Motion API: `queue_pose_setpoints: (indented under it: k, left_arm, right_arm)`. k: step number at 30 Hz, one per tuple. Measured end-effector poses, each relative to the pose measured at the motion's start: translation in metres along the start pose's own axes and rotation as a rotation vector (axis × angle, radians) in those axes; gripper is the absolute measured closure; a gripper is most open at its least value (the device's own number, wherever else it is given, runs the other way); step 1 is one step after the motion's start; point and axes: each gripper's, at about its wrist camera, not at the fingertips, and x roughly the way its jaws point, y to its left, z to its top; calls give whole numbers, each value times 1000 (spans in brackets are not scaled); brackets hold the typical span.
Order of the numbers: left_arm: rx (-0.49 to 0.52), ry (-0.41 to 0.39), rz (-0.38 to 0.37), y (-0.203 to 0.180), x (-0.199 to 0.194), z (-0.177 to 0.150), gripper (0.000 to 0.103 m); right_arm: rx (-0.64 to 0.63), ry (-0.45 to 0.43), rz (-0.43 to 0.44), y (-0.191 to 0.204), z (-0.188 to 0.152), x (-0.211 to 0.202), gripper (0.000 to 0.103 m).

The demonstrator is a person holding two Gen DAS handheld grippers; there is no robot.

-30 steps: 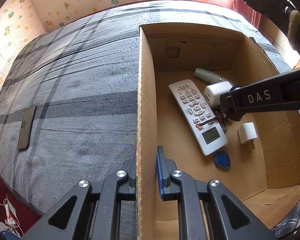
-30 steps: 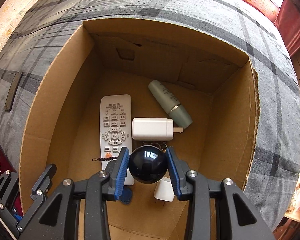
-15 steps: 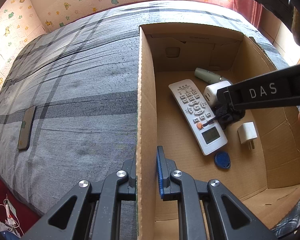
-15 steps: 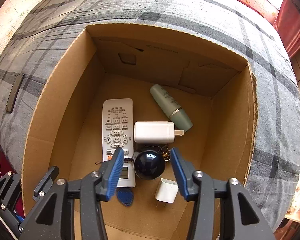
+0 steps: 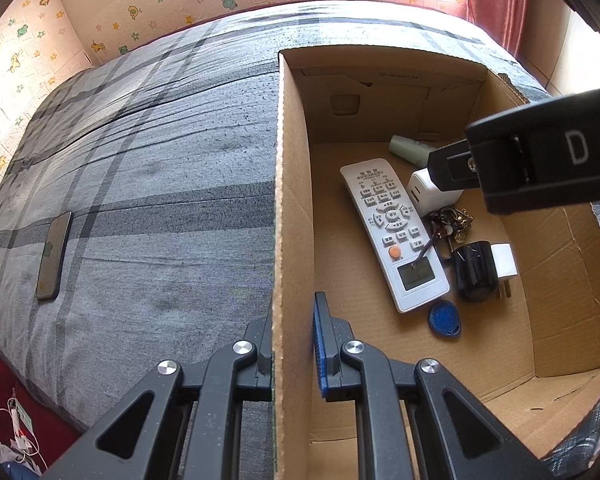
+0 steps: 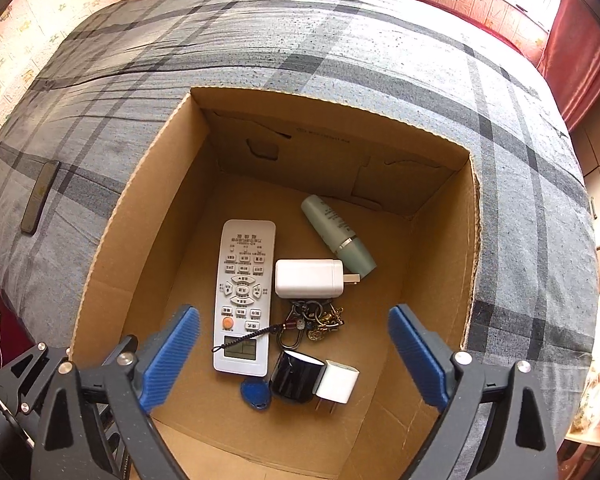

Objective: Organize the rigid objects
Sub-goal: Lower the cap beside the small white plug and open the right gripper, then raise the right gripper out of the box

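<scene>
Grey plaid bedspread (image 6: pixel 380 52) under open brown cardboard box (image 6: pixel 440 248), left gripper (image 5: pixel 294 344) clamped on the box's side wall, right gripper (image 6: pixel 294 354) above the box, jaws opening with nothing between them, glossy black round object (image 6: pixel 294 376) on box floor between white remote control (image 6: pixel 244 292) and small white plug adapter (image 6: pixel 338 382).

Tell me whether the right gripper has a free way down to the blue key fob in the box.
Probably yes. The right gripper hangs above the open cardboard box, opening with nothing between its fingers. The blue key fob lies uncovered on the floor, though the remote and black round object crowd it.
</scene>
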Motion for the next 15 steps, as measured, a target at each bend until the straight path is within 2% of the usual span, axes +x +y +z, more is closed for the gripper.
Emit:
queue_pose_setpoints:
  k: [15]
  left_arm:
    - [3, 1, 2, 0, 0, -1, 89]
  right_arm:
    - [52, -73, -27, -24, -14, -40, 0]
